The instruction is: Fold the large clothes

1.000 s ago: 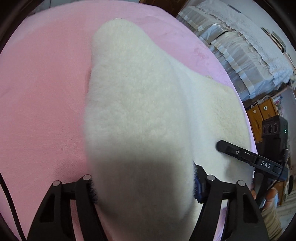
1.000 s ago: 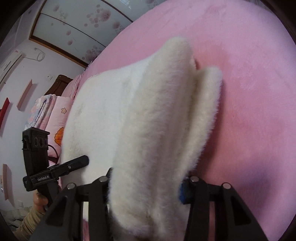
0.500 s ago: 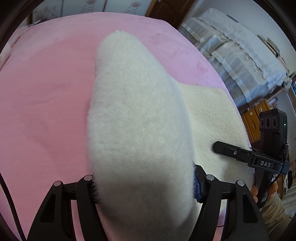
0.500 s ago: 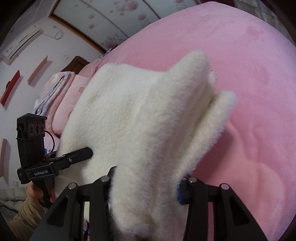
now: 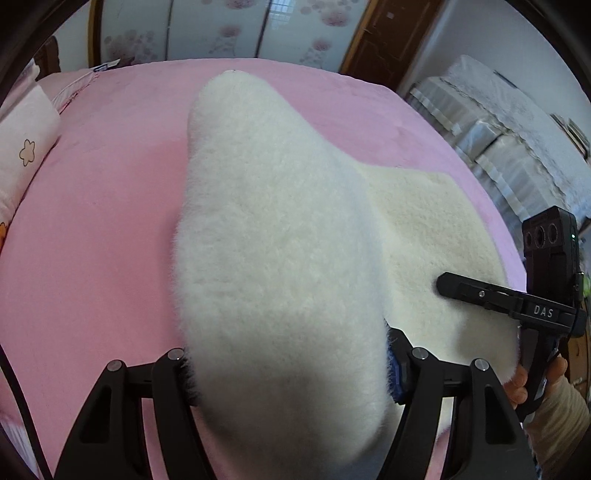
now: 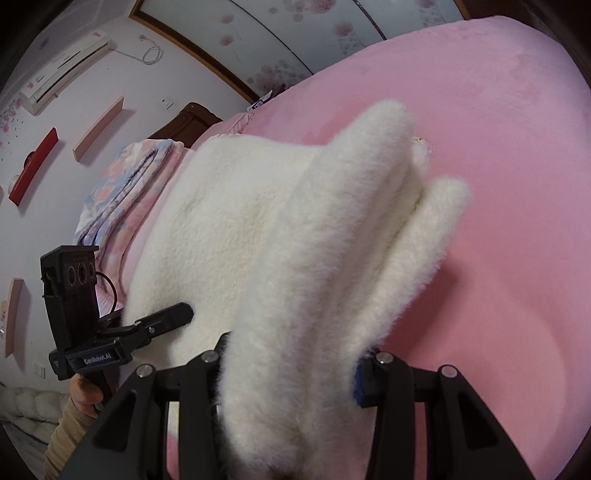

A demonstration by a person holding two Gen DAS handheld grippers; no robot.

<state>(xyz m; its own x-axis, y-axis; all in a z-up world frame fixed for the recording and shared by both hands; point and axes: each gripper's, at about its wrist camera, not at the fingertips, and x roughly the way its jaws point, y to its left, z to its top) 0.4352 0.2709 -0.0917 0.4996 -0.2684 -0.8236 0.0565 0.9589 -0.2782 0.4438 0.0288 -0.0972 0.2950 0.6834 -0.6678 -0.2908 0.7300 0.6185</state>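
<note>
The fleece [image 5: 280, 258], a thick white garment, lies on the pink bed [image 5: 92, 258] with its near edge lifted off the cover. The left gripper [image 5: 291, 373] is clamped on one bunched part of that edge, and the right gripper [image 6: 291, 373] is clamped on another; in each wrist view the pile fills the gap between the fingers and bulges over them.

From the left wrist, the raised fleece blocks most of the bed beyond it. To the right of the fleece the other gripper's finger lies against a flat panel of the garment, with a hand [image 5: 532, 376] and a beige sleeve [image 5: 554, 417] under it. Left of the fleece a pillow [image 5: 22, 147] with a flower print sits at the bed's edge. Beyond the bed stand flowered wardrobe doors [image 5: 221, 29], a brown door [image 5: 391, 37] and, far right, covered furniture [image 5: 517, 140].

The right wrist shows what the left cannot: the held fleece divides into two rounded lobes, and the smaller lobe [image 6: 436, 229] rests on the bed to the right of the main fold. It also shows a folded floral quilt [image 6: 122, 188] left of the fleece, a dark headboard [image 6: 188, 122], wall shelves [image 6: 96, 129] and an air conditioner [image 6: 62, 70] high up. The left gripper's body and a holding hand [image 6: 85, 395] appear at lower left, touching the flat panel.
</note>
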